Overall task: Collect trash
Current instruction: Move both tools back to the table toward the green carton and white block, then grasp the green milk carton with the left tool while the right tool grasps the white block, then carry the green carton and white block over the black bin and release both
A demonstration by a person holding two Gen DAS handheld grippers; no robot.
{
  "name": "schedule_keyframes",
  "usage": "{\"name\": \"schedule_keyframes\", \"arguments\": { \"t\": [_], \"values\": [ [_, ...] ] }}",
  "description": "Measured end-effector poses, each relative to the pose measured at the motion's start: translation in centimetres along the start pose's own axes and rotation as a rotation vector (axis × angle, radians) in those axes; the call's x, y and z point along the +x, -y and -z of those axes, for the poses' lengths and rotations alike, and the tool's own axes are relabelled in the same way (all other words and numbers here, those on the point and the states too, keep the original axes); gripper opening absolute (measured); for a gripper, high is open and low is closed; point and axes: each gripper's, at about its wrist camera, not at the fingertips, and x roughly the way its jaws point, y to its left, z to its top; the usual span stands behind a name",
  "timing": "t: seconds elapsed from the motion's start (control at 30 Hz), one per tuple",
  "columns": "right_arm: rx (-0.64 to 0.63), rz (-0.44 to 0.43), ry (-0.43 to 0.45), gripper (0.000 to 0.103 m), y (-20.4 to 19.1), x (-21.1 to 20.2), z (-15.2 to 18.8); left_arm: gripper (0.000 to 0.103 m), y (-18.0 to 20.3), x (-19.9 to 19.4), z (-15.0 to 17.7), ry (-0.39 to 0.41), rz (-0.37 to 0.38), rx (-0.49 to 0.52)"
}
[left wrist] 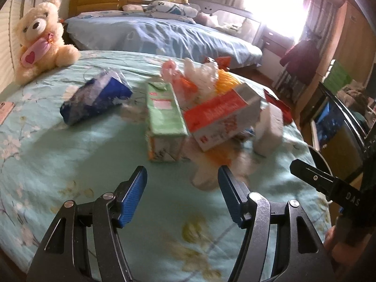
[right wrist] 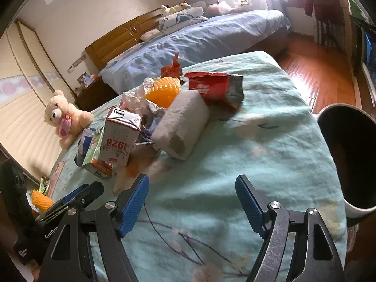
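Both grippers are hanging over the near part of a bed (left wrist: 58, 164) with a mint floral sheet, and neither one is holding anything. The left gripper (left wrist: 182, 176) is sitting with its blue pads well apart and only sheet showing between them; the right gripper (right wrist: 192, 184) is spread even wider, also with nothing in it. The trash is all lying in a heap around the middle of the bed, just past the fingertips. From the left wrist view, a green carton (left wrist: 164, 119) is lying next to a red-and-white carton (left wrist: 221, 117) that's tilting on the pile, with a blue packet (left wrist: 94, 98) off to the left by itself and a white block (left wrist: 269, 129) at the right end of the heap. The right wrist view is showing a red foil bag (right wrist: 216, 89) torn open toward the far edge, an orange foam net (right wrist: 164, 91) beside it, and some crumpled paper (right wrist: 134, 98) behind the cartons. A teddy bear (left wrist: 40, 40) is sitting at the far left corner. A dark bin (right wrist: 350, 155) is standing right off the bed's right edge. It's all a bit blurry.
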Motion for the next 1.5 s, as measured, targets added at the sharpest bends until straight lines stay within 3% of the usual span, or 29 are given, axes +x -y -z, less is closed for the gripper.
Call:
{"name": "schedule_keyframes", "arguments": {
  "t": [0.4, 0.43, 0.47, 0.5, 0.53, 0.57, 0.6, 0.67, 1.07, 1.5],
  "values": [
    [-0.018, 0.013, -0.001, 0.077, -1.5, 4.0, -2.3, 0.065, -1.3, 2.3, -2.3, -0.002, -0.041, -0.012],
    [-0.019, 0.016, 0.000, 0.077, -1.5, 4.3, -2.5, 0.065, -1.4, 2.4, -2.3, -0.002, -0.039, -0.014],
    [-0.020, 0.016, 0.002, 0.076, -1.6, 4.4, -2.6, 0.057, -1.4, 2.4, -2.4, 0.001, -0.036, -0.016],
    [-0.024, 0.018, 0.008, 0.070, -1.6, 4.4, -2.7, 0.042, -1.5, 2.5, -2.4, 0.002, -0.028, -0.016],
    [-0.029, 0.022, 0.013, 0.063, -1.6, 4.5, -2.7, 0.033, -1.5, 2.6, -2.4, -0.006, -0.021, -0.012],
    [-0.033, 0.027, 0.013, 0.045, -1.6, 4.4, -2.7, 0.032, -1.5, 2.7, -2.4, -0.012, -0.019, -0.008],
    [-0.031, 0.017, 0.013, 0.037, -1.5, 4.3, -2.6, 0.032, -1.5, 2.6, -2.4, -0.006, -0.018, -0.006],
    [-0.045, 0.021, 0.026, 0.033, -1.6, 3.7, -2.4, 0.032, -1.2, 2.0, -2.2, 0.017, -0.027, 0.011],
    [-0.052, -0.017, 0.038, 0.031, 0.0, -0.9, 0.1, 0.031, 0.2, -2.3, 1.4, 0.035, 0.010, 0.065],
    [0.011, 0.004, 0.074, 0.031, 3.5, -5.2, 1.7, 0.031, 7.1, -4.3, 3.7, 0.023, 0.162, 0.193]
  ]
}}
